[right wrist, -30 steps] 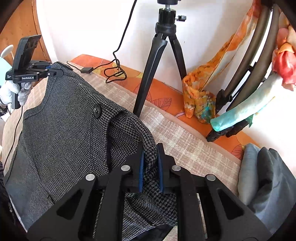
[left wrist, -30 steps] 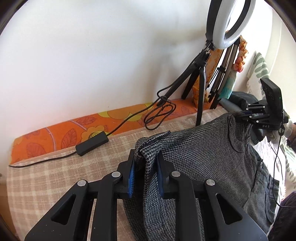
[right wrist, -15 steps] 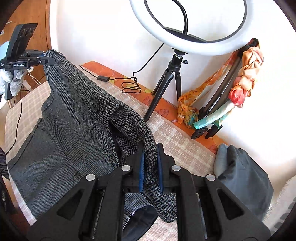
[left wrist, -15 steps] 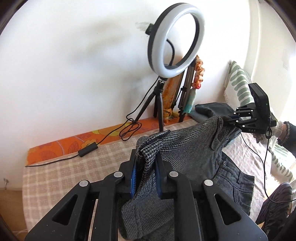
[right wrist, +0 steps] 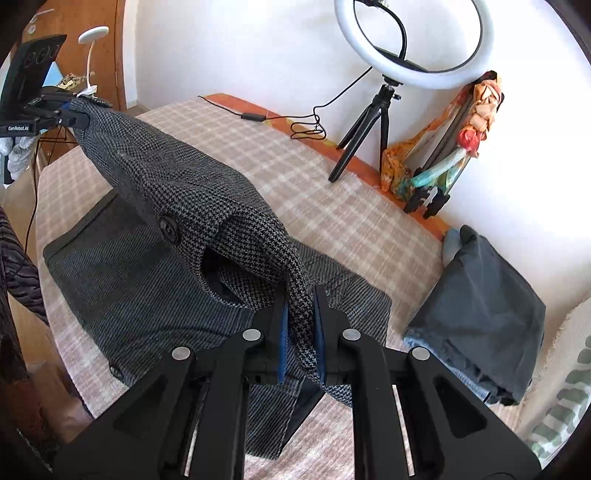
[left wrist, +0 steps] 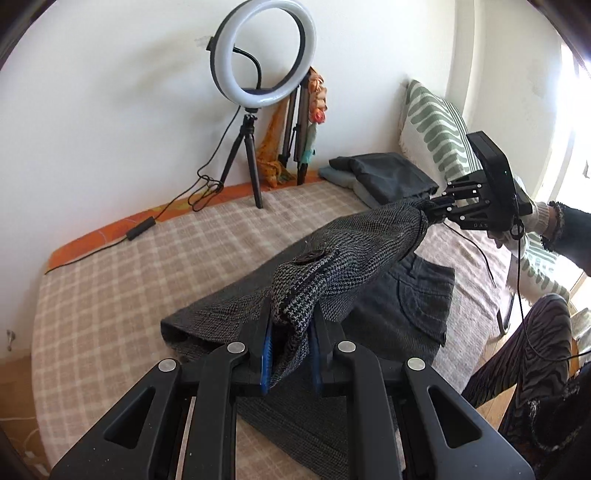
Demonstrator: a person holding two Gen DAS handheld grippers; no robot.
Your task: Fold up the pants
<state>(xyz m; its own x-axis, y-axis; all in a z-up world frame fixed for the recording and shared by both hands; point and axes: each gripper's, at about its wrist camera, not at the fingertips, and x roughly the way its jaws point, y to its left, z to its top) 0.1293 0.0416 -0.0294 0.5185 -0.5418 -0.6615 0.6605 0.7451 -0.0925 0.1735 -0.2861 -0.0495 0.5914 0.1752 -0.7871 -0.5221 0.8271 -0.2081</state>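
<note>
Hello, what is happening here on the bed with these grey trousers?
A person is folding grey houndstooth pants on a checked bed cover. The left gripper and the right gripper are each shut on one end of the waistband and hold it stretched in the air. The rest of the garment lies on the bed below. A pile of dark clothes lies near the wall.

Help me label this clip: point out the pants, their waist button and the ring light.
pants (right wrist: pixel 122 266), right wrist view, on the flat leg fabric lying on the bed.
waist button (right wrist: pixel 168 228), right wrist view, on the button's dark face.
ring light (left wrist: pixel 266 33), left wrist view, on the upper white rim.
</note>
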